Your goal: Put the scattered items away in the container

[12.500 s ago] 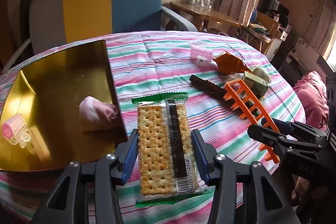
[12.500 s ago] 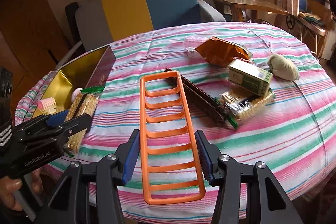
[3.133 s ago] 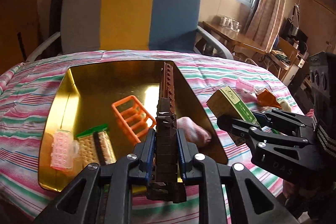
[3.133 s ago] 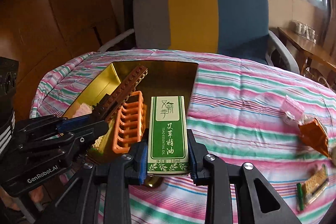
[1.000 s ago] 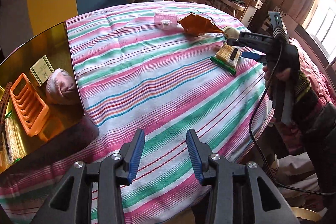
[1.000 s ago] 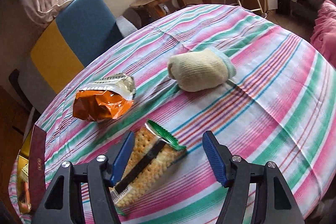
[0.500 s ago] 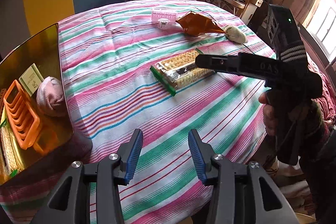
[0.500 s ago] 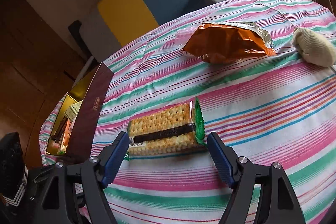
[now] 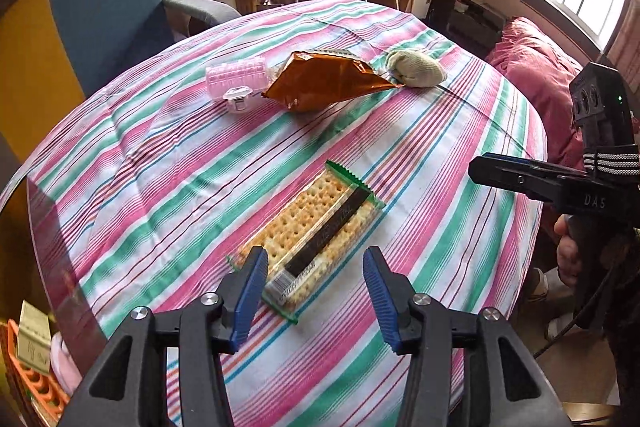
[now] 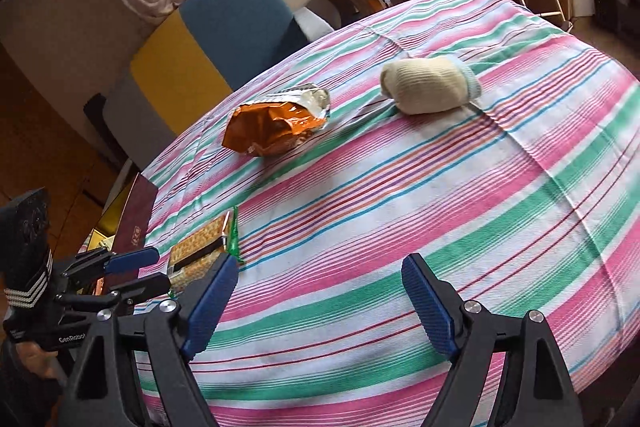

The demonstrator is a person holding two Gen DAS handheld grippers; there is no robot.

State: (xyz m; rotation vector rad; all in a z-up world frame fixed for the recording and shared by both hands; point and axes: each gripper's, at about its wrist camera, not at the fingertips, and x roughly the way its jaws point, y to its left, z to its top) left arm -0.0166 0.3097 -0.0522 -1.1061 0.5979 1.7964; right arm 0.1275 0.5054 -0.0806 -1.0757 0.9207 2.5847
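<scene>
Blue ribbed pads (image 9: pixel 250 291) of the left gripper (image 9: pixel 316 295) are spreading apart, and the near end of the cracker packet (image 9: pixel 310 233) lies between them on the cloth, untouched by either pad as far as the left wrist view shows. The packet is clear-wrapped with green crimped ends and a dark band, lying flat and slanting away from the gripper. The right gripper (image 10: pixel 320 301) is also opening, its jaws released with only bare striped tablecloth (image 10: pixel 400 211) between them; in the left view it reaches in from the right edge, well apart from the packet.

Farther out on the round table lie an orange snack bag (image 9: pixel 324 81), a pink hair roller (image 9: pixel 238 79) just beside its left end, and a cream rolled sock (image 9: pixel 416 69) near its right tip. The gold-lined container (image 9: pixel 44 227) sits at the table's left edge, holding an orange rack (image 9: pixel 34 385), a small green-and-cream box (image 9: pixel 34 343) and something pink. Behind stands a blue-and-yellow armchair (image 10: pixel 224 27).
</scene>
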